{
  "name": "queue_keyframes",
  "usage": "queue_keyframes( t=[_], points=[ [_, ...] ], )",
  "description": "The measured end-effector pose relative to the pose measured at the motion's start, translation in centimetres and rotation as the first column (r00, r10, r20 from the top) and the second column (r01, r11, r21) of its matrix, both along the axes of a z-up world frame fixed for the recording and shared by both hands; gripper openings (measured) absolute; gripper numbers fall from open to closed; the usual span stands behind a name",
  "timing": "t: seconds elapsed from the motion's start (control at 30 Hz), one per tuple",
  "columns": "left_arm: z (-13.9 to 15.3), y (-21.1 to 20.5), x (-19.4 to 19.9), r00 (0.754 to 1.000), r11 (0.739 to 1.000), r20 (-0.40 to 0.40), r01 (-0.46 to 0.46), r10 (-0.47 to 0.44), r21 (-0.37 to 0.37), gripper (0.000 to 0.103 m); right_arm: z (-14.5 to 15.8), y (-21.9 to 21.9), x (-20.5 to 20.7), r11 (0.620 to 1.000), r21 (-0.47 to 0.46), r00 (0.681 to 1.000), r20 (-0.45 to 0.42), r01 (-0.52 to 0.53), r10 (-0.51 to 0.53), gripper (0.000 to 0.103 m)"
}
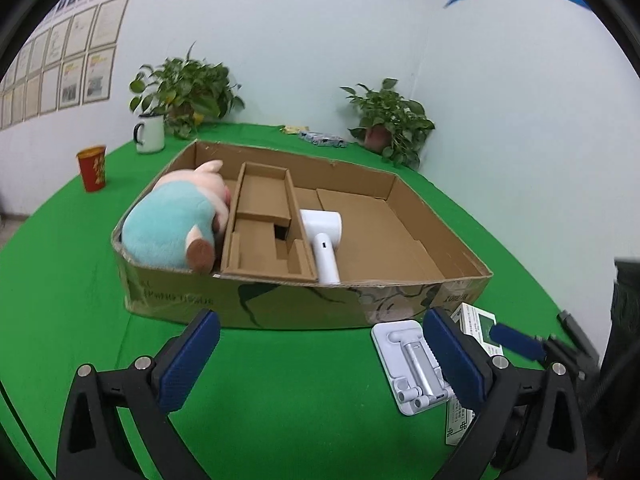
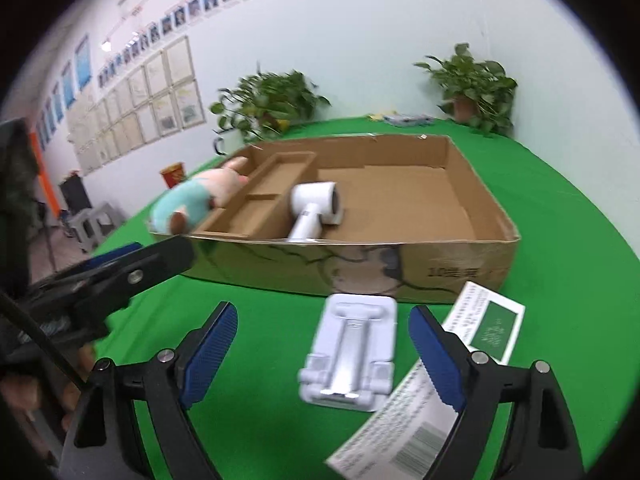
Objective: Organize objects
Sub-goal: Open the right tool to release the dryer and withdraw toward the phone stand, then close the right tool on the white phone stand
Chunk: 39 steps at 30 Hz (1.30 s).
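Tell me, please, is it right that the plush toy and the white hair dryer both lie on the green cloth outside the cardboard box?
Not quite: both left and right wrist views show the plush toy and the white hair dryer lying inside the cardboard box, not outside it on the green cloth.

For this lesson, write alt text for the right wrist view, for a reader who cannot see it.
An open right gripper hovers over a white folding stand on green cloth, before a cardboard box holding a plush toy and white hair dryer.
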<state>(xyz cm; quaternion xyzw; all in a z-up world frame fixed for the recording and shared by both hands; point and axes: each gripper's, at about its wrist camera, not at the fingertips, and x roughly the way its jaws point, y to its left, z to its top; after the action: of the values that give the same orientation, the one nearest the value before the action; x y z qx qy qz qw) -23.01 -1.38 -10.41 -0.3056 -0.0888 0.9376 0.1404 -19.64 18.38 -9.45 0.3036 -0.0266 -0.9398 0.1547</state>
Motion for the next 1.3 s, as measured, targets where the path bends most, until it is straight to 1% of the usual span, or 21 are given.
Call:
queue_keyframes(
  t=[0.03, 0.1, 0.17, 0.23, 0.3, 0.33, 0.4, 0.47, 0.53, 0.67, 0.83, 0.9, 0.97, 1.03, 1.13, 1.2, 1.3],
  points=[
    [-0.1, -0.4, -0.2, 1.000, 1.000, 0.008, -0.001, 0.001, 0.013, 0.102, -0.3, -0.4, 0.3, 1.000, -0.007, 1.000, 0.009, -0.021, 0.022, 0.087],
    [-0.4, -1.1, -0.2, 1.000, 1.000, 0.022, 0.001, -0.001, 0.021, 0.102, -1.7, -1.5, 0.5, 0.997, -0.008, 0.995, 0.056, -0.077, 0.077, 0.087],
    [-0.9, -1.4, -0.2, 0.999, 1.000, 0.038, 0.001, -0.001, 0.008, 0.102, -2.9, -2.4, 0.5, 0.994, -0.012, 0.990, 0.093, -0.108, 0.109, 0.087],
    [-1.4, -1.6, -0.4, 0.998, 1.000, 0.057, 0.005, -0.006, 0.004, 0.102, -3.7, -2.7, 0.6, 0.991, -0.037, 0.985, 0.111, -0.126, 0.129, 0.087],
    [-1.9, -1.6, -0.7, 0.996, 1.000, 0.089, 0.008, -0.010, 0.024, 0.102, -4.1, -2.7, 0.8, 0.993, -0.025, 0.986, 0.118, -0.115, 0.117, 0.087],
    [-2.2, -1.6, -0.9, 0.995, 0.999, 0.103, 0.008, -0.012, 0.039, 0.102, -4.2, -2.6, 0.9, 0.993, -0.020, 0.987, 0.108, -0.119, 0.121, 0.087],
    [-2.8, -1.5, -1.3, 0.992, 0.997, 0.124, 0.026, -0.035, 0.077, 0.102, -4.2, -2.5, 1.1, 0.991, 0.016, 0.986, 0.106, -0.129, 0.127, 0.087],
    [-3.3, -1.0, -1.7, 0.989, 0.996, 0.140, 0.042, -0.053, 0.077, 0.102, -4.3, -2.1, 1.4, 0.989, 0.075, 0.988, 0.104, -0.126, 0.118, 0.087],
    [-3.8, -0.7, -1.8, 0.987, 0.997, 0.147, 0.049, -0.058, 0.065, 0.102, -4.4, -1.1, 1.5, 0.989, 0.116, 0.991, 0.108, -0.088, 0.075, 0.087],
    [-4.5, -0.7, -2.1, 0.983, 0.995, 0.168, 0.062, -0.074, 0.074, 0.102, -4.1, 1.2, 1.0, 0.992, 0.123, 0.992, 0.125, -0.019, 0.004, 0.087],
    [-4.8, -0.5, -2.3, 0.980, 0.995, 0.180, 0.078, -0.089, 0.068, 0.102, -3.6, 0.3, -0.1, 0.978, 0.194, 0.992, 0.110, -0.083, 0.062, 0.087],
    [-4.8, -0.4, -2.3, 0.979, 0.994, 0.177, 0.085, -0.097, 0.071, 0.102, -3.6, 0.1, -1.3, 0.977, 0.187, 0.990, 0.119, -0.098, 0.076, 0.087],
    [-4.7, -0.2, -2.6, 0.980, 0.994, 0.182, 0.073, -0.086, 0.076, 0.102, -3.6, -0.4, -2.3, 0.976, 0.176, 0.985, 0.138, -0.127, 0.103, 0.087],
    [-4.6, 0.0, -2.9, 0.979, 0.992, 0.183, 0.074, -0.091, 0.099, 0.102, -3.9, -0.8, -3.0, 0.972, 0.199, 0.985, 0.144, -0.124, 0.096, 0.087],
    [-4.7, 0.5, -3.2, 0.977, 0.992, 0.188, 0.087, -0.104, 0.093, 0.102, -4.7, -0.6, -4.0, 0.968, 0.222, 0.980, 0.181, -0.120, 0.080, 0.086],
    [-4.9, 0.5, -3.2, 0.976, 0.991, 0.189, 0.095, -0.111, 0.094, 0.102, -5.1, -0.1, -4.4, 0.968, 0.220, 0.974, 0.213, -0.121, 0.074, 0.084],
    [-5.5, 0.4, -3.2, 0.973, 0.990, 0.200, 0.097, -0.115, 0.100, 0.102, -5.3, -0.2, -4.3, 0.960, 0.259, 0.976, 0.213, -0.109, 0.053, 0.075]
  ],
)
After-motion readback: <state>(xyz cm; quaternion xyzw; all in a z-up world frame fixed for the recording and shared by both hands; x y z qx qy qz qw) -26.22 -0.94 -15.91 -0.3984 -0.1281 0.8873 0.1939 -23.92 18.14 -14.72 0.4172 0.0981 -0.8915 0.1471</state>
